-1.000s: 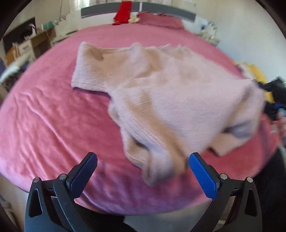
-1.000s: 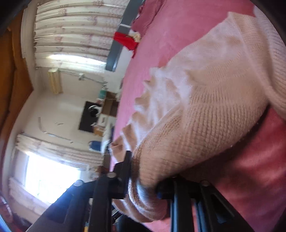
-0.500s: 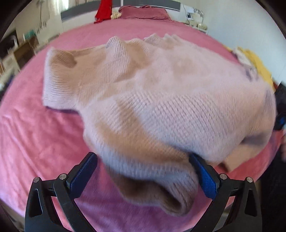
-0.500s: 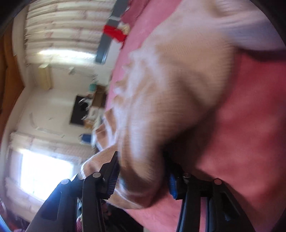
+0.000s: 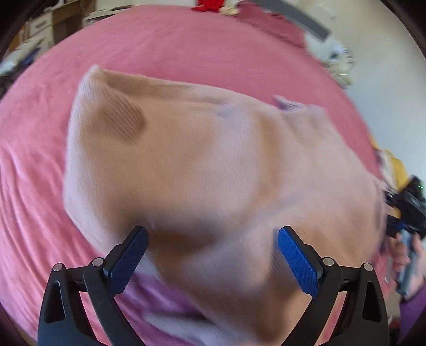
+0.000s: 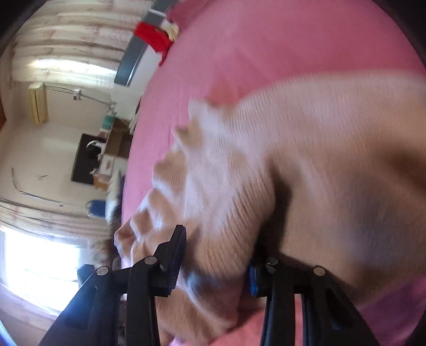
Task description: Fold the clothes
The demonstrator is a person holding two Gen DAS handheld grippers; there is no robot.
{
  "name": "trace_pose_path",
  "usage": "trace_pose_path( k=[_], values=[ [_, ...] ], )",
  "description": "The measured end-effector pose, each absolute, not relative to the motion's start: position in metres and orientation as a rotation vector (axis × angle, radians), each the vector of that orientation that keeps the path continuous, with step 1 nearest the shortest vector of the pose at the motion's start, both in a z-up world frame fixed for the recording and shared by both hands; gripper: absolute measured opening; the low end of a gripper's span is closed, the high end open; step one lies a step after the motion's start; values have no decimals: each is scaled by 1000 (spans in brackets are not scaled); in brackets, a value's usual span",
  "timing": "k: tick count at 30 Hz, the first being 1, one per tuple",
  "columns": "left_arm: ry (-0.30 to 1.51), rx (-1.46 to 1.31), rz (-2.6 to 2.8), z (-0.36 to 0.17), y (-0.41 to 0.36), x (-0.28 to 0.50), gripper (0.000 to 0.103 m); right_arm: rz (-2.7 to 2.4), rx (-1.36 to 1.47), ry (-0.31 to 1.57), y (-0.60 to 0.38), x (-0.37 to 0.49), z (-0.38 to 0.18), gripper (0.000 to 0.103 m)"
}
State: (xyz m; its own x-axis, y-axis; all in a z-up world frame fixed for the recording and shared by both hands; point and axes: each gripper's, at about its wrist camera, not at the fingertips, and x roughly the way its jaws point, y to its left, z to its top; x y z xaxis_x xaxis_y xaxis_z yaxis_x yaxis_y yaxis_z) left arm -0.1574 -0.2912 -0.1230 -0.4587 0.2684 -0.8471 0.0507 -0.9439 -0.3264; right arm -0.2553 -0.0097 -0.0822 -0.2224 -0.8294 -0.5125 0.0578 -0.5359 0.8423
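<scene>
A: risk check; right gripper (image 6: 213,262) has a thick bunch of the sweater (image 5: 213,170) between its jaws, which have just been opening; cloth fills the gap but I can't tell if the pads still press on it. If it lets go mid-carry, that edge drops and the fold lands crooked.

B: left gripper (image 5: 211,252)?

A: jaws wide apart, holding nothing; the near edge of the sweater sits in front of them, blurred. If it clamps now on a blurred, bunched edge, it could take two layers or just a sleeve; the knit is loose and stretchy, so a pull would drag it across the bedspread (image 5: 186,45).

B: where's the sweater?

A: middle of the pink bedspread, humped, not flat; right end lifted toward the right gripper.

B: counts?

A: one sweater; two grippers; one bedspread; one red item (image 5: 210,5) at the far end; something yellow (image 5: 398,170) at the right edge, can't tell what.
</scene>
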Motion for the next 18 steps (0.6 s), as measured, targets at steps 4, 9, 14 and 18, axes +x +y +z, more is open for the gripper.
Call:
trace_pose_path(
  k=[4, 9, 14, 18],
  values=[
    [-399, -1446, 2483, -122, -265, -97, 99, -1706, 1372, -1096, 17, -216, -103, 54],
    [-32, -1389, 2448, -130, -215, -41, 99, -1728, 1329, -1084, 42, -167, -116, 59],
    [341, -1388, 2440, -147, -166, -50, 99, -1786, 1276, -950, 32, -163, -111, 60],
    [220, -1472, 2557, -151, -173, -95, 100, -1802, 1291, -935, 16, -187, -109, 60]
  ],
)
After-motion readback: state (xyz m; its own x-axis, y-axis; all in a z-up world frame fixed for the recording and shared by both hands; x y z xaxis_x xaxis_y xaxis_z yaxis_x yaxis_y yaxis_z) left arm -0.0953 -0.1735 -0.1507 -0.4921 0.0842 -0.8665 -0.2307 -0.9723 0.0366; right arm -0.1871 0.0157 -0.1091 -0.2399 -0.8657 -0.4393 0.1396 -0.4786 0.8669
